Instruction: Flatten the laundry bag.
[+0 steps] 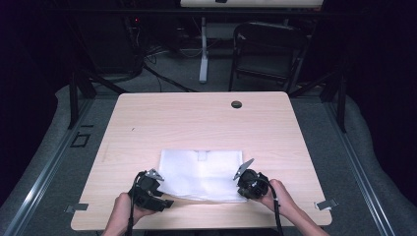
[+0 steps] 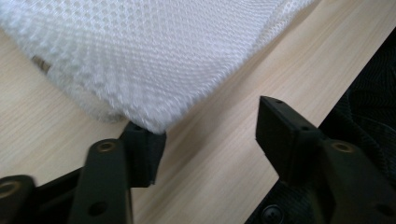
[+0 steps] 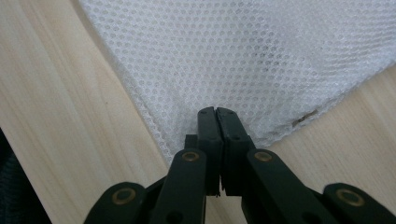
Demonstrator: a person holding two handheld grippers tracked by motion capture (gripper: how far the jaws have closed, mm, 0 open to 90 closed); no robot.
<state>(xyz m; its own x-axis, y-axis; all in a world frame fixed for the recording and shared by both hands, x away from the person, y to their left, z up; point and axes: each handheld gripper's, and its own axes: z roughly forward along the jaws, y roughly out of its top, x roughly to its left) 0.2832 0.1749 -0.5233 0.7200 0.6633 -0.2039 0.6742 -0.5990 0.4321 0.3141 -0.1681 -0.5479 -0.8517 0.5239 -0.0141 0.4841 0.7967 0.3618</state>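
White mesh bag (image 1: 201,174), flat on wooden table (image 1: 196,118), near front edge, small tab at far hem; contents not discernible through the weave. Left gripper (image 1: 158,189) at bag's near-left corner: jaws spread, nothing pinched, one jaw tip touching the corner (image 2: 154,122), the other apart over bare wood. Right gripper (image 1: 243,177) at near-right corner: jaws pressed together, pinching mesh at bag's edge (image 3: 216,114). Dark folding chair (image 1: 268,51) beyond table.

Wooden table (image 1: 196,118) (grommet hole (image 1: 236,104)), chair (image 1: 265,54) behind.
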